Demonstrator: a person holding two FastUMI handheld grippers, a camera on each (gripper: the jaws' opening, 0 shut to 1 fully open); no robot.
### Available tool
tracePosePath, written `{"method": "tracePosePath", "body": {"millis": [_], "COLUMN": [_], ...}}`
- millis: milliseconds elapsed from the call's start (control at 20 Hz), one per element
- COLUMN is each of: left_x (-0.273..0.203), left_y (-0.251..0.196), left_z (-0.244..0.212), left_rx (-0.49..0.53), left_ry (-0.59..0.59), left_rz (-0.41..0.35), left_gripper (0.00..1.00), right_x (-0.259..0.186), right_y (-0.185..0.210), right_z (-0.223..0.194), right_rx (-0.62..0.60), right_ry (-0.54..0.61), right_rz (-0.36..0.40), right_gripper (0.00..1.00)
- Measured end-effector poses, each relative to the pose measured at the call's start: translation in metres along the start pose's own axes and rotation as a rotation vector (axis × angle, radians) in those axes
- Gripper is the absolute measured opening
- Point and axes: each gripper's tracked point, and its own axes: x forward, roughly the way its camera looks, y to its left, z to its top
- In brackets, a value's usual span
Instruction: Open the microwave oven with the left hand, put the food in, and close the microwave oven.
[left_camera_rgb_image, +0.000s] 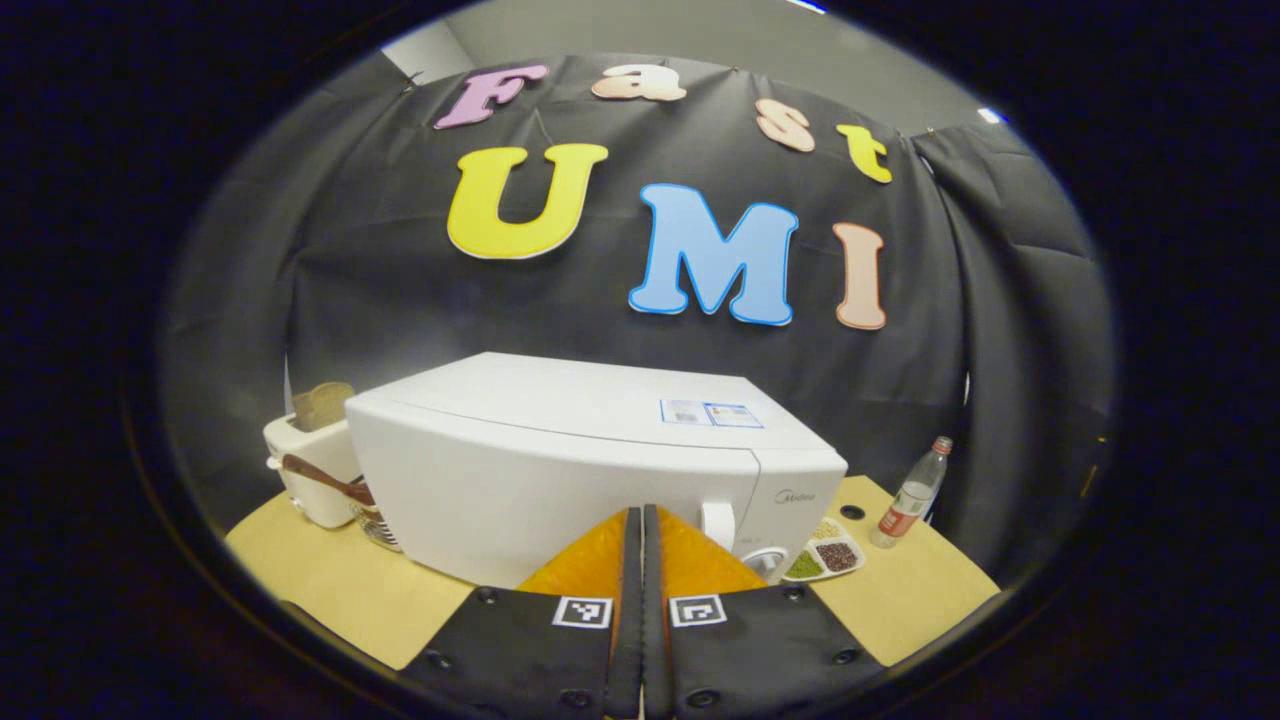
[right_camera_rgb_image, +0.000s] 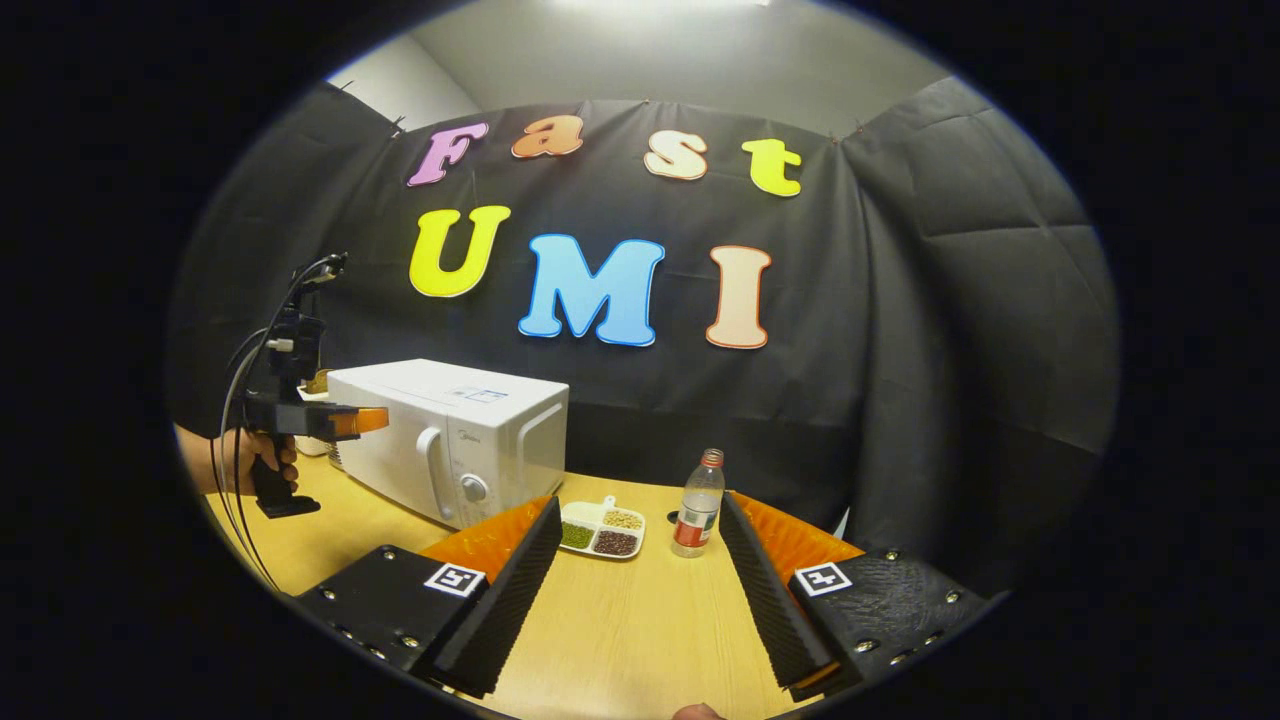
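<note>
- Left gripper (left_camera_rgb_image: 641, 520): jaws pressed together, empty, facing the microwave oven (left_camera_rgb_image: 600, 465).
- Right gripper (right_camera_rgb_image: 640, 545): jaws spread, empty.
- Microwave oven door closed, toward the table's (right_camera_rgb_image: 620, 620) back-left edge.
- Food tray (right_camera_rgb_image: 602, 528) just right of it, bottle (right_camera_rgb_image: 697, 505) beside.

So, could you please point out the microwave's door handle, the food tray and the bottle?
door handle (right_camera_rgb_image: 429, 458), right gripper view, mid-grip.
food tray (right_camera_rgb_image: 601, 529), right gripper view, centre divider.
bottle (right_camera_rgb_image: 694, 523), right gripper view, on its label.
</note>
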Motion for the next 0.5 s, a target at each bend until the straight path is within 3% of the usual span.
{"method": "tracePosePath", "body": {"millis": [200, 500], "left_x": [-0.046, -0.121], "left_y": [0.02, 0.032], "left_z": [0.028, 0.059], "left_rx": [0.098, 0.141], "left_ry": [-0.059, -0.139], "left_rz": [0.012, 0.005], "left_gripper": [0.07, 0.07], "right_x": [-0.014, -0.039], "right_y": [0.025, 0.058], "right_z": [0.008, 0.019], "right_rx": [-0.022, -0.013], "right_ry": [-0.022, -0.047], "right_rz": [0.023, 0.04], "right_gripper": [0.97, 0.97]}}
